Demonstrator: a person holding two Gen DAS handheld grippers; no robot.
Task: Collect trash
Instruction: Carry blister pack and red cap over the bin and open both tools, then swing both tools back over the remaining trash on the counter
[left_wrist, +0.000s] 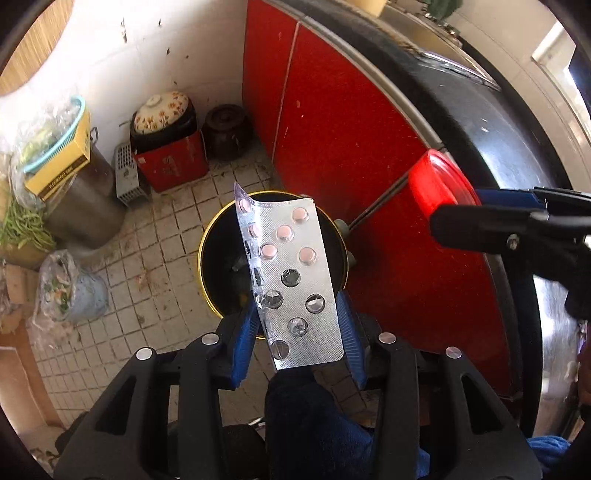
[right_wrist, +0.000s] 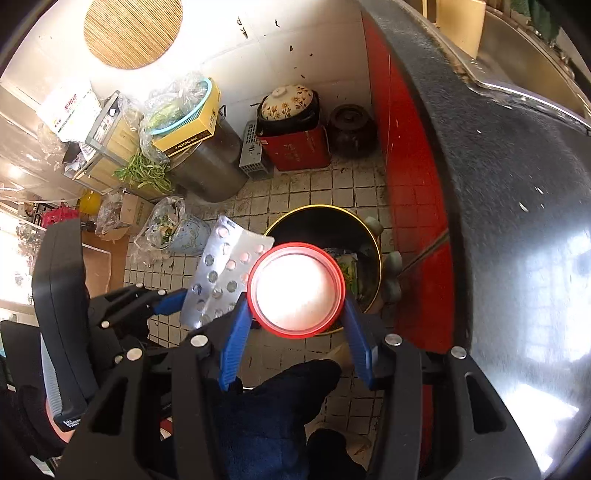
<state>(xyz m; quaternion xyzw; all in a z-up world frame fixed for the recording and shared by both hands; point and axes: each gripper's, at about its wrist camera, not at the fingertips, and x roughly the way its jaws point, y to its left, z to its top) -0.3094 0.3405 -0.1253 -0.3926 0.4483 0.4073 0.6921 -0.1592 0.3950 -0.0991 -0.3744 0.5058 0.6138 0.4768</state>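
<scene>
The left tool (left_wrist: 297, 325) is clamped on a silver blister pack (left_wrist: 291, 280), held upright above the black, yellow-rimmed trash bin (left_wrist: 210, 251) on the tiled floor (left_wrist: 147, 251); the pack hides most of the bin's inside. The right tool (right_wrist: 295, 314) grips a red jar lid (right_wrist: 297, 290) over the same bin (right_wrist: 325, 218), its white centre washed out by glare. The bin's contents are hard to make out.

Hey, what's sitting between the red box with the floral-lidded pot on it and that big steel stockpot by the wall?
A small grey slatted plastic crate, standing on the tiled floor between red box and stockpot; both wrist views show it.
</scene>
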